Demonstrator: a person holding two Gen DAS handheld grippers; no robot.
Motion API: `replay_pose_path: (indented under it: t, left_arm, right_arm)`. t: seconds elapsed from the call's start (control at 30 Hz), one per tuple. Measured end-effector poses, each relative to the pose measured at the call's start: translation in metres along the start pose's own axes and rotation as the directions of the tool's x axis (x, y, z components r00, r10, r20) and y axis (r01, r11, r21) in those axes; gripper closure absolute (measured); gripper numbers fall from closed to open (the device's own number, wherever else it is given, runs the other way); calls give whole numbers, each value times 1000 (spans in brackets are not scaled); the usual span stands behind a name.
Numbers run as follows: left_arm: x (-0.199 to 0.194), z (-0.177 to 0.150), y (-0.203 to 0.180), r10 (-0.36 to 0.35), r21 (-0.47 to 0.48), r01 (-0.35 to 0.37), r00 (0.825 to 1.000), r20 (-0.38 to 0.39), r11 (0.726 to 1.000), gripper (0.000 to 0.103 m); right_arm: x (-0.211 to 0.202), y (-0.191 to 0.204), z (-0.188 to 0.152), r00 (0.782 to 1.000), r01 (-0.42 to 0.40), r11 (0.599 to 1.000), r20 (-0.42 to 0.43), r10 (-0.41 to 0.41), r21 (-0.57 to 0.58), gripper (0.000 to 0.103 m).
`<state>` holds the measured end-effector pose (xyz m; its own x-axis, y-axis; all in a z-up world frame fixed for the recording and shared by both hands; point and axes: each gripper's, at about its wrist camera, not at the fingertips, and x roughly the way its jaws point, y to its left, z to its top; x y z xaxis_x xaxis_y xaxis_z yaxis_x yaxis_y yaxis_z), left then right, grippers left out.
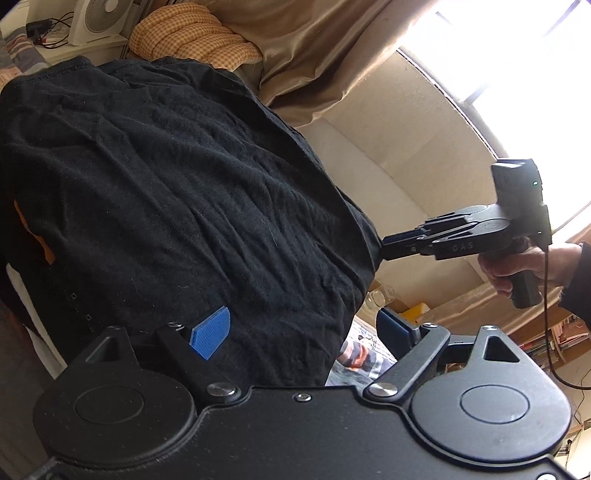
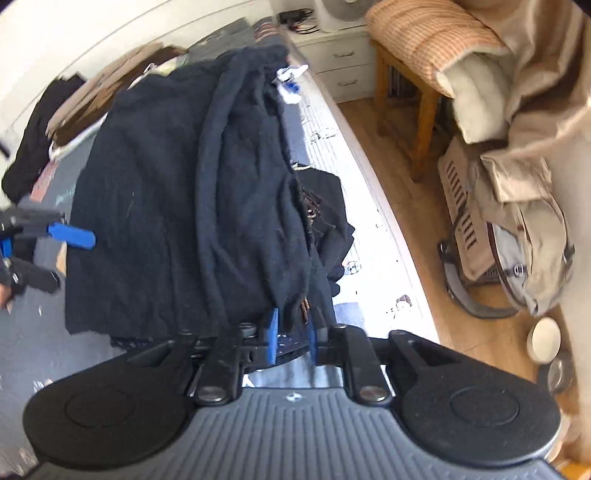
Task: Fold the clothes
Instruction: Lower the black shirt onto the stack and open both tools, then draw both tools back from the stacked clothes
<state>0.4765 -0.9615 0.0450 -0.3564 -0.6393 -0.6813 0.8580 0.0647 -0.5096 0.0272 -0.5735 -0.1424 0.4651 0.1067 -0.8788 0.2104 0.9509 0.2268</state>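
A black garment (image 1: pixel 177 192) hangs spread in the air and fills the left wrist view. My left gripper (image 1: pixel 301 328) is open; its blue pads (image 1: pixel 210 334) stand wide apart, the cloth's lower edge lying over the left one. My right gripper (image 1: pixel 388 247) is shut on the garment's right edge. In the right wrist view the garment (image 2: pixel 177 206) hangs bunched from my right gripper (image 2: pixel 291 332), whose blue pads (image 2: pixel 272 334) pinch its folds. The open left gripper (image 2: pixel 62 254) shows at the left edge beside the cloth.
A bed (image 2: pixel 369 206) with a white patterned sheet lies below, with other clothes (image 2: pixel 66 122) piled at its far end. A wooden chair (image 2: pixel 417 74) with a cushion, a white drawer unit (image 2: pixel 343 62), a fan (image 1: pixel 99 18) and curtains (image 1: pixel 332 55) stand around.
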Motion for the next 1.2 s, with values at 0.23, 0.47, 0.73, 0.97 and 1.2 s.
replay_pose_path:
  t: [0.23,0.47,0.73,0.97,1.2]
  left_arm:
    - [-40,16,-29,261,11,-262,965,29,965,7]
    - [-63,22,-63,410,1,-411,909,70,912,0]
    - [-95,19,-104,501,-48,-498,859,107,866,0]
    - [-134,2,-138,532,-84,-525,836,137,847,0]
    - [-146,-4,-166,550,-28,-552,824,136,833,0]
  right_arm:
    - [-63,54,-10,981,40,992,182,-61,118,31]
    - [-90,106,-23,962,30,975,260,-89,220,27]
    - [-114,133,-30,968,35,978,238,-84,206,27]
    - [-164,153,-47,967,77,984,227,-112,160,27]
    - [-194,173,-63,966,61,995,246,-79,79,27]
